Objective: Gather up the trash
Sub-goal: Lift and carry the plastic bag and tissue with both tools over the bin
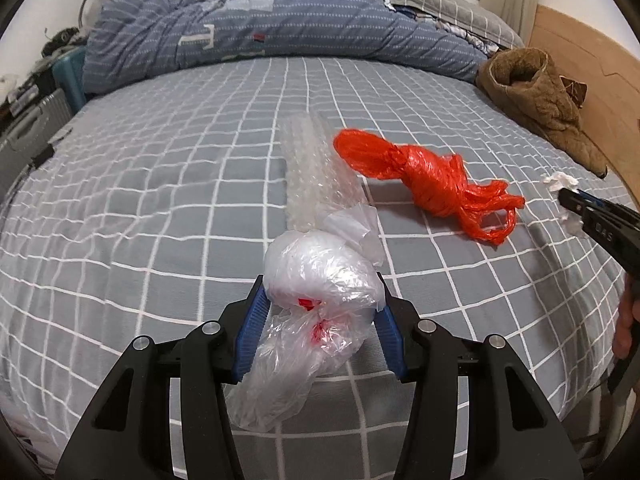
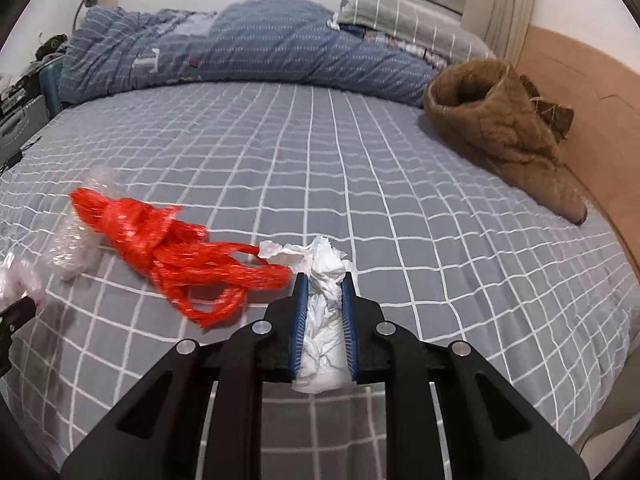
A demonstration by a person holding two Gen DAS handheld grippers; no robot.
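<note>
Tissue [image 2: 324,320] detail: right cam only.

I see a grey bedsheet [image 1: 160,208] gridded in white, a blue duvet [image 1: 280,28] with pale dashed stripes, an orange-red bag [image 1: 424,184], brown fleece [image 2: 500,120], white tissue [image 2: 324,320], and a clear bag [image 1: 316,280] flecked, I think, red.
</note>
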